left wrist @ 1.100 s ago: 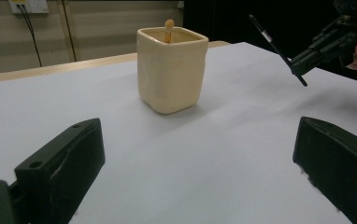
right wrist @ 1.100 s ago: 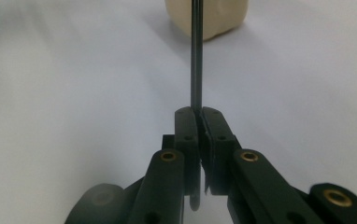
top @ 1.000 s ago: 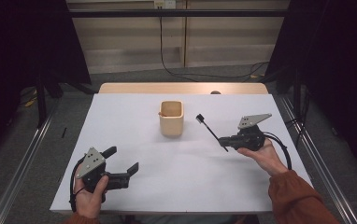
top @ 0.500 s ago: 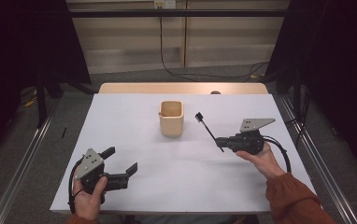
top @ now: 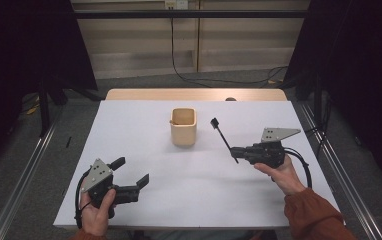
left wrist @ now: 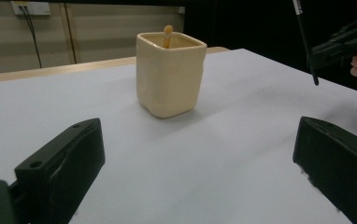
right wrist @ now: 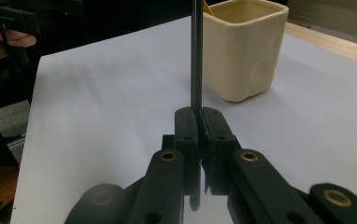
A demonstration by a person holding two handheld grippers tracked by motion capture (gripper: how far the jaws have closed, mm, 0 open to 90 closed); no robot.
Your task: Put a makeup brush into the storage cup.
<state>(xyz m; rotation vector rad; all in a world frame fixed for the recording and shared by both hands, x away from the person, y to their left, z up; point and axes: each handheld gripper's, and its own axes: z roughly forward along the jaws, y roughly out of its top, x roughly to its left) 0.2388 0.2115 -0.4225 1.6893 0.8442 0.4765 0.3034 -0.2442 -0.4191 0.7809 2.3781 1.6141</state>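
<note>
A cream square cup stands at the middle of the white table, with a wooden stick leaning inside it. My right gripper is shut on a thin black rod with a small black head, held above the table right of the cup. In the right gripper view the rod rises straight up from the closed jaws with the cup just behind. My left gripper rests open near the front left, holding nothing. The left gripper view shows the cup ahead of its wide-apart jaws.
A wooden strip runs along the table's far edge. Metal rails flank the table on both sides. Cables lie on the floor behind. An orange sleeve enters at the bottom right.
My right gripper has drifted slightly down and toward me with the black rod. The left gripper has stayed put.
</note>
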